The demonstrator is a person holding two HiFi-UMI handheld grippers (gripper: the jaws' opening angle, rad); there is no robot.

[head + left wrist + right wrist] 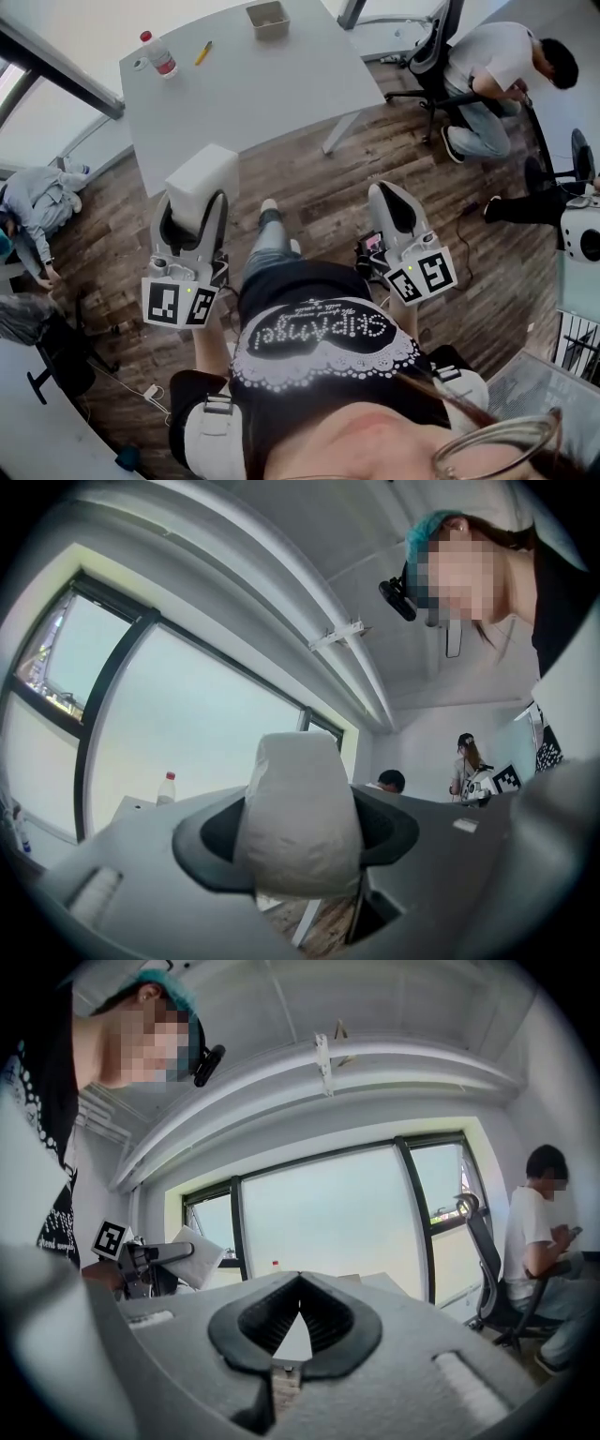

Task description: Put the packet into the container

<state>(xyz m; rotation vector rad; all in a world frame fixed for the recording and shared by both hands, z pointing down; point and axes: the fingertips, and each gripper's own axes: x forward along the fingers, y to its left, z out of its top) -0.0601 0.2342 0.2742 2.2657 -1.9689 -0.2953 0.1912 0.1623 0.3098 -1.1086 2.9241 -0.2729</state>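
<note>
- Your left gripper [192,206] clamps the white packet [201,178] between its jaws. The packet juts out past the fingertips, over the wooden floor [309,183] just short of the table [253,94].
- Your right gripper [382,195] carries nothing, and its jaws meet at the tips.
- The container [267,19] sits near the table's far edge, well apart from the packet. A bottle [159,54] and a yellow pen [203,52] lie to the container's left.

On table [246,105]: bottle [160,54] left of container [268,19]
</note>
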